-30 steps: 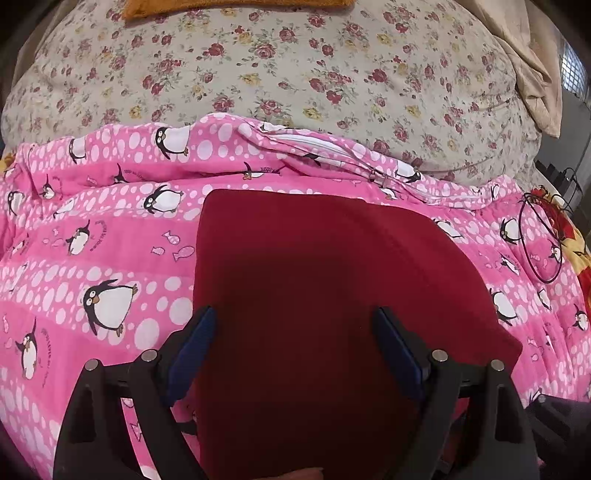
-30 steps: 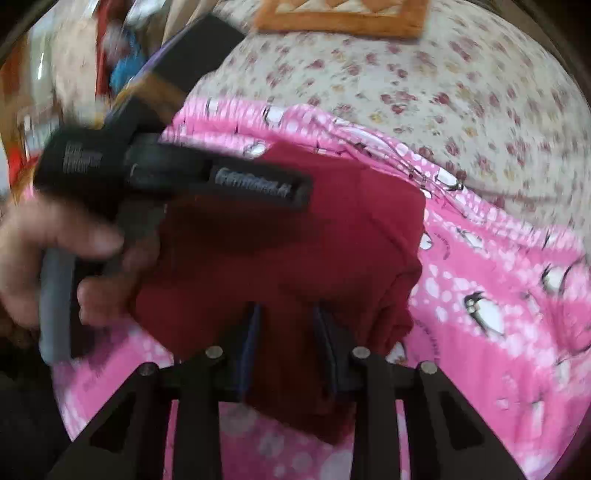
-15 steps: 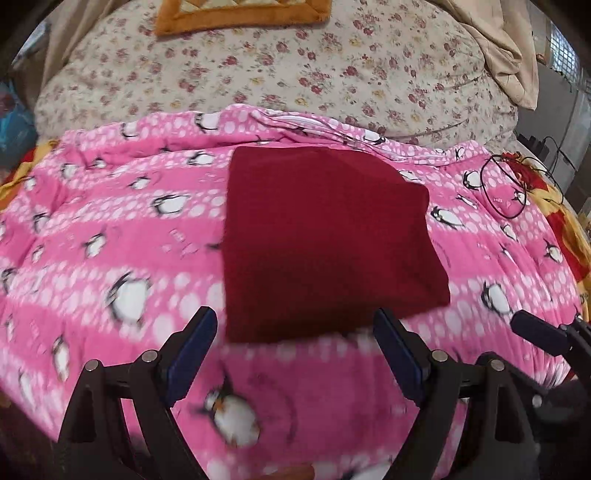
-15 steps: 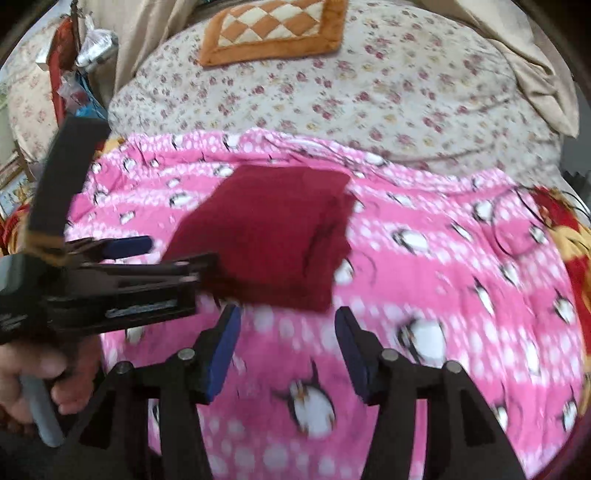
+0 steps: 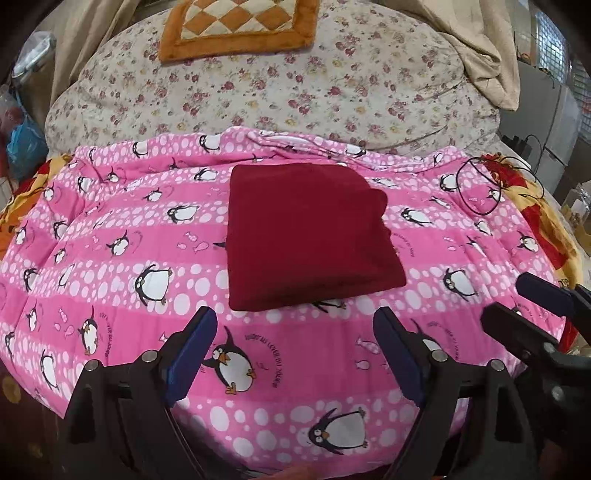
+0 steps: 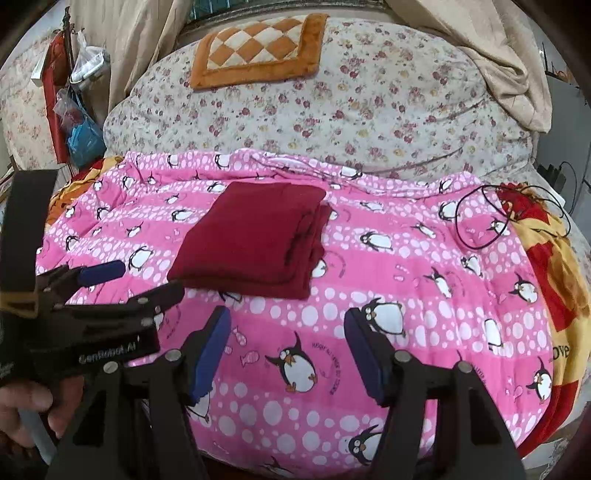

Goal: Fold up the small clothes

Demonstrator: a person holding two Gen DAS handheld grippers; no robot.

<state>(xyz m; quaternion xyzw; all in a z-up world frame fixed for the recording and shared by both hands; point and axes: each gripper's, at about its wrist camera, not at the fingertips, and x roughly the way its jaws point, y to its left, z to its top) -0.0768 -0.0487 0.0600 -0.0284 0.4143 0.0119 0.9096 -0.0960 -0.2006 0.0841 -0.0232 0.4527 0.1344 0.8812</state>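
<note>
A dark red garment [image 5: 306,232] lies folded into a flat rectangle on the pink penguin blanket [image 5: 110,266]; it also shows in the right wrist view [image 6: 255,240], with stacked layers along its right edge. My left gripper [image 5: 295,350] is open and empty, held back from the garment's near edge. My right gripper [image 6: 288,350] is open and empty, also short of the garment. The left gripper shows at the left of the right wrist view [image 6: 110,284], and the right gripper's fingers [image 5: 543,291] show at the right of the left wrist view.
A floral quilt [image 5: 295,92] lies behind the blanket with an orange checkered cushion [image 5: 240,26] on it. A black cable loop [image 5: 480,188] lies on the blanket's right side by a red and yellow blanket [image 6: 546,258]. Bags [image 6: 81,136] hang at the left.
The right gripper has let go of the red garment. Both grippers have pulled back toward me, and the garment now lies folded and free on the blanket.
</note>
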